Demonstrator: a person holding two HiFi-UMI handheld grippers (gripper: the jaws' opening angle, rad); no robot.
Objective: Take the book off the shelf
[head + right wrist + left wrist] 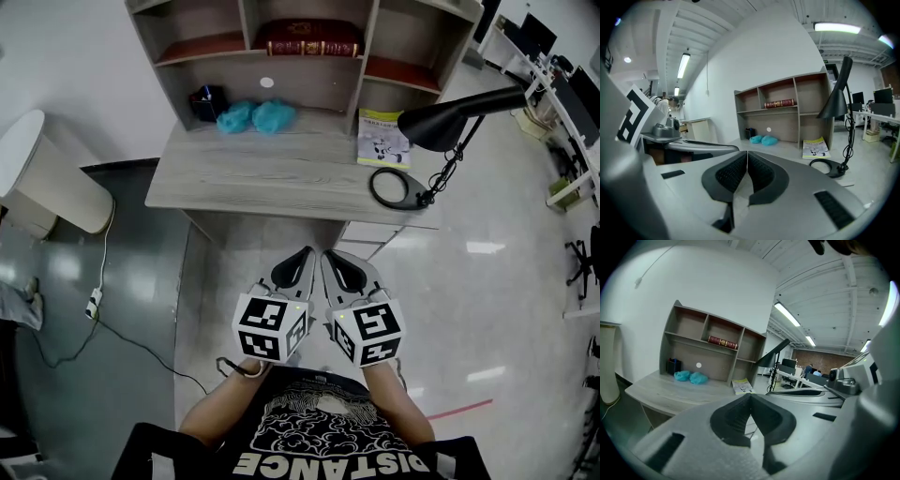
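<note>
I hold both tools low in front of me, side by side, over the floor & well apart from the tabletop [262, 178]. The left hand-held gripper [306, 253] is closed tight. Its own view shows the dark pads [736, 416] pressed together w/ nothing btw them. The right hand-held gripper [328, 255] is the same: closed, pads [761, 176] touching, holding nothing. The two tips point at the tabletop's front edge.

The book [309, 37] is dark red w/ gold marks. It lies flat on the upper board in the mid box of the shelf [300, 86], far from both tools. I see it from the left gripper view too, book [723, 341], & from the right one, book [779, 103].

Under that board, at the back of the tabletop, a black cup [208, 101] stands at the left. Two blue fluffy lumps [255, 116] sit just beside it, touching each other. A yellow-green booklet [382, 138] lies flat at the right. A black lamp [459, 117] stands w/ its round base near the booklet, by the tabletop's right front corner.
</note>
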